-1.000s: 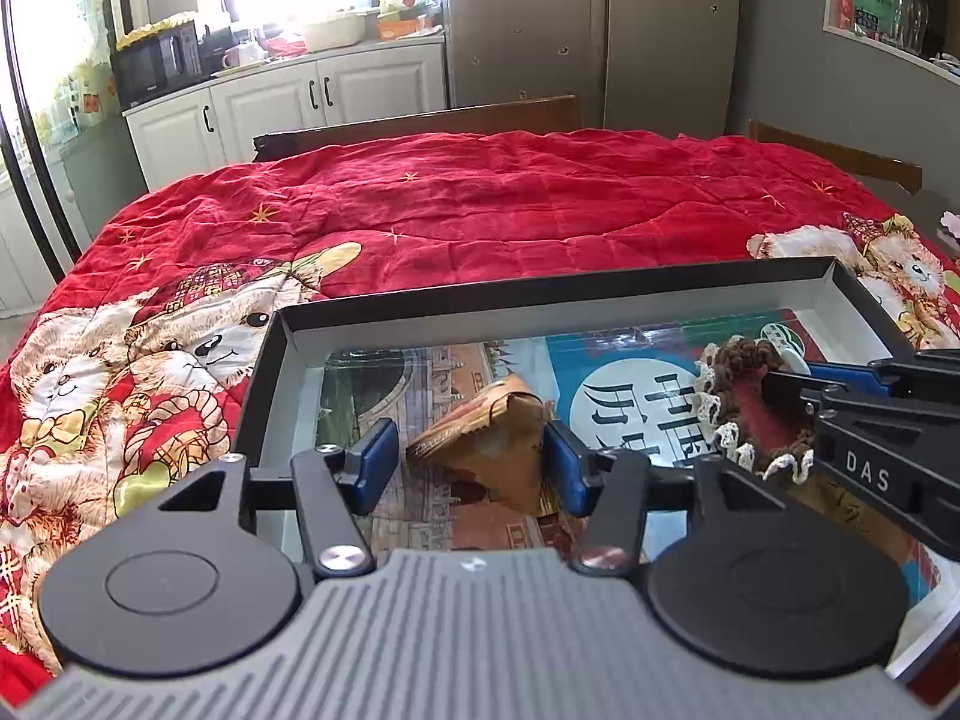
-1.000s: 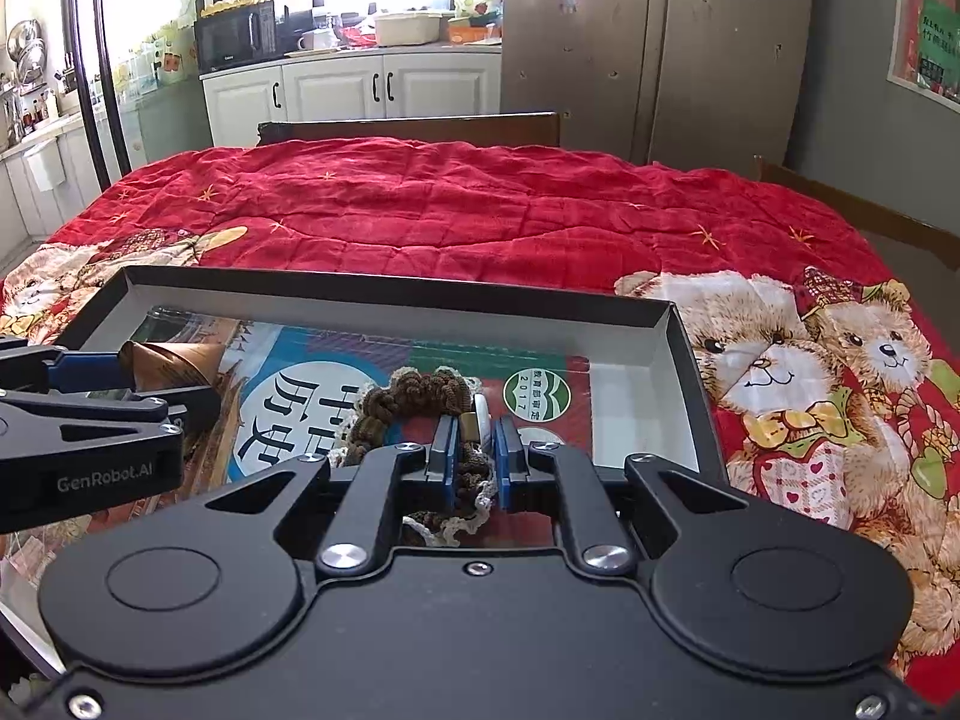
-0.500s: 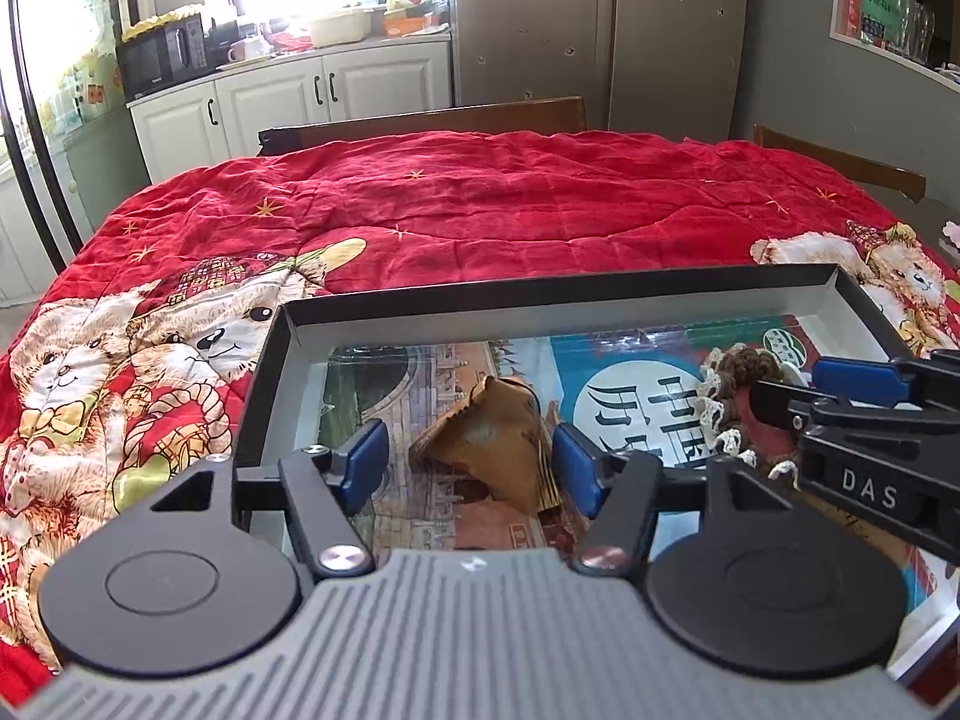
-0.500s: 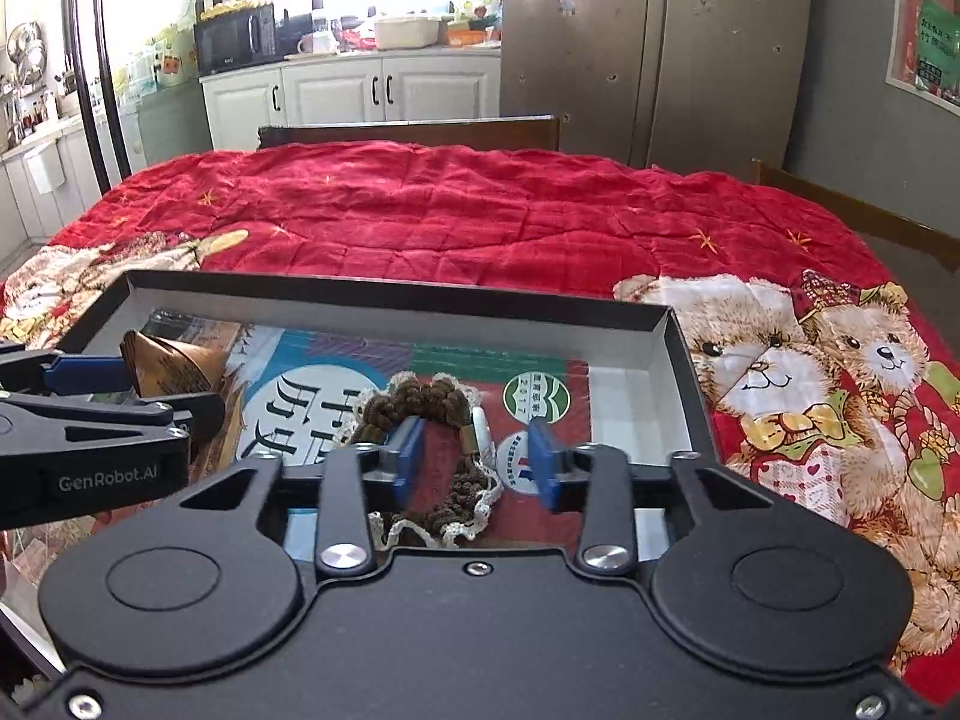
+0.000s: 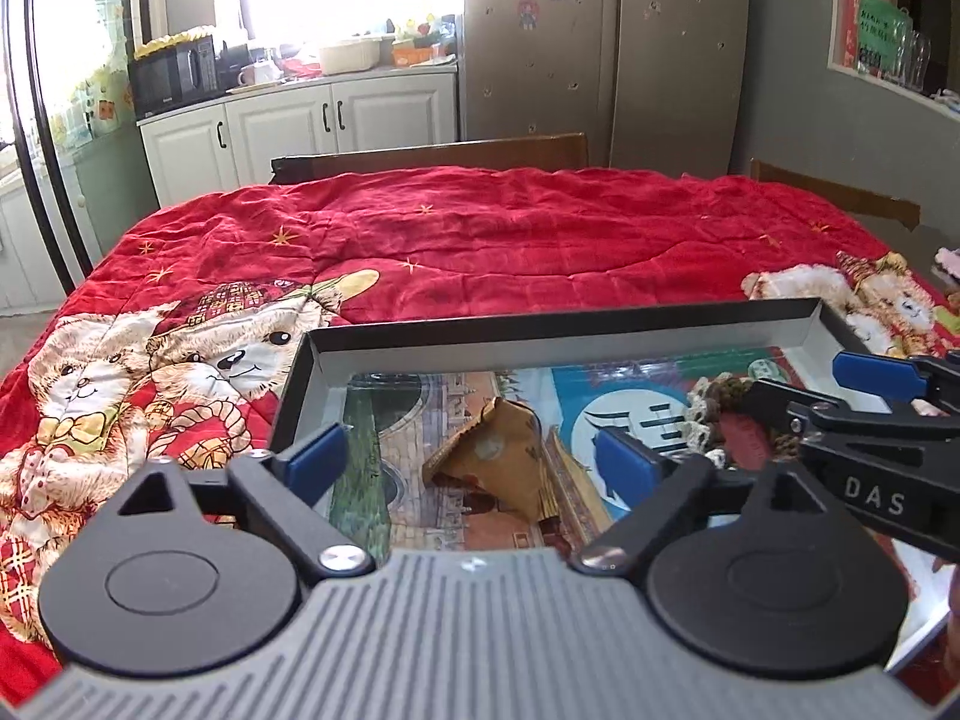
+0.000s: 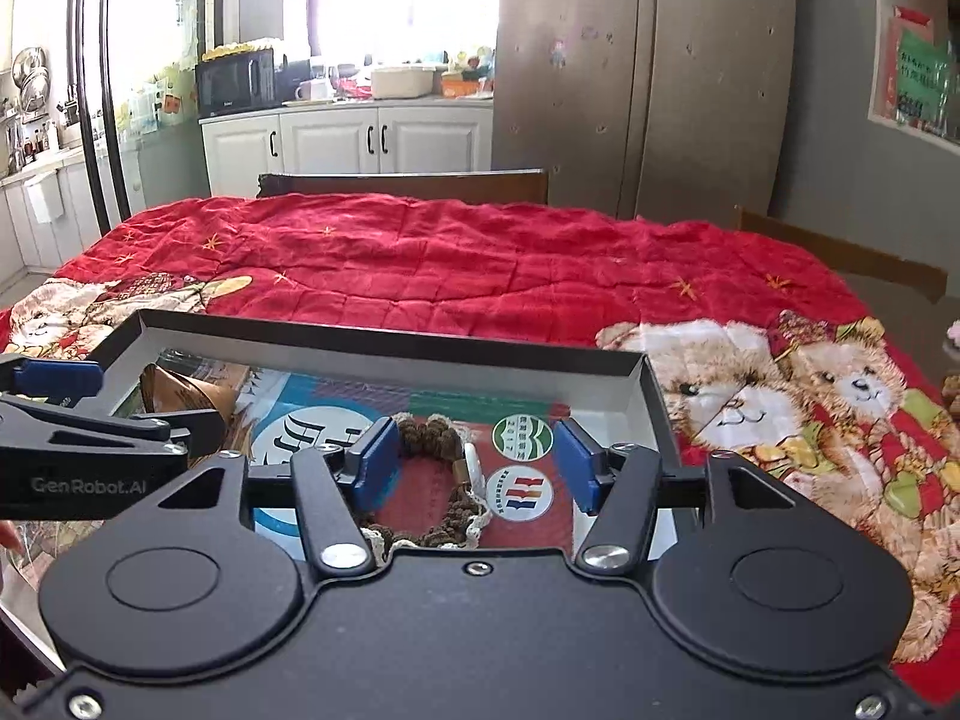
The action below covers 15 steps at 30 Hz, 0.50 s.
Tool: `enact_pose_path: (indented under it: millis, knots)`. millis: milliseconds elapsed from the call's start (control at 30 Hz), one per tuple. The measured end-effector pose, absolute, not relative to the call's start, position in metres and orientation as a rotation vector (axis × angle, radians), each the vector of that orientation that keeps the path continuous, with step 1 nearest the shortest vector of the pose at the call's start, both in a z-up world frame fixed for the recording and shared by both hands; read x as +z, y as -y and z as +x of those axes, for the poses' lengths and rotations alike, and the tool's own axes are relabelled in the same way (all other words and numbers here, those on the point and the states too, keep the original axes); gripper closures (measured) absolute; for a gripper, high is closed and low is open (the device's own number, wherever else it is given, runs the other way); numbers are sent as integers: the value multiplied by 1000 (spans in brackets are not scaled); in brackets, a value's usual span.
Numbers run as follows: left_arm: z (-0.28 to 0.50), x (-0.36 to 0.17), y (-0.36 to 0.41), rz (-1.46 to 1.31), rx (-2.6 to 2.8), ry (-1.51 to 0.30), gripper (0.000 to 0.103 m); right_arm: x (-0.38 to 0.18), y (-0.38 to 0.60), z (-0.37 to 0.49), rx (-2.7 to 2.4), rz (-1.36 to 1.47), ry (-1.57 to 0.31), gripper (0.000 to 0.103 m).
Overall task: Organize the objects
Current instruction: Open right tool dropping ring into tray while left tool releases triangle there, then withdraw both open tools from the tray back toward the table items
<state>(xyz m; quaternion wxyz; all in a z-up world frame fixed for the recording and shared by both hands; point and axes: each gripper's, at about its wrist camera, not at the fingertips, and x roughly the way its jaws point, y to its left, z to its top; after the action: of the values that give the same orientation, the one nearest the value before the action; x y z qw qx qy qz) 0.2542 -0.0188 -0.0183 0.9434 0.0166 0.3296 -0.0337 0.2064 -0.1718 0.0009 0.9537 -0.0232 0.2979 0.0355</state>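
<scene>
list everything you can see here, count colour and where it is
shallow black cardboard box tray: 1, black rim, grey inner walls, on the quilt near the tools
printed colourful poster sheet: 1, blue, red and green, lining the tray floor
crumpled brown paper wrapper: 1, brown, on the tray's left part, between the left tool's open pads, untouched
brown beaded bracelet with cream lace trim: 1, brown and cream, on the tray's right part, ahead of the right tool
red quilted teddy-bear blanket: 1, red, covering the table
white kitchen cabinets: one run, white, far wall
black microwave: 1, black, on the counter
left tool: 1, black with blue pads, jaws have just been opening
right tool: 1, black with blue pads, jaws have just been opening
</scene>
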Motion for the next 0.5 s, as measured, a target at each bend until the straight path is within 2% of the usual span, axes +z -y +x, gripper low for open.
enact_pose_path:
  millis: [100,500]
  knots:
    - [248,-14,18,33,-74,-660,1,5,171,201,80,-47,-592,43]
    - [218,8,14,32,-68,-612,0,28,167,168,96,-66,-536,34]
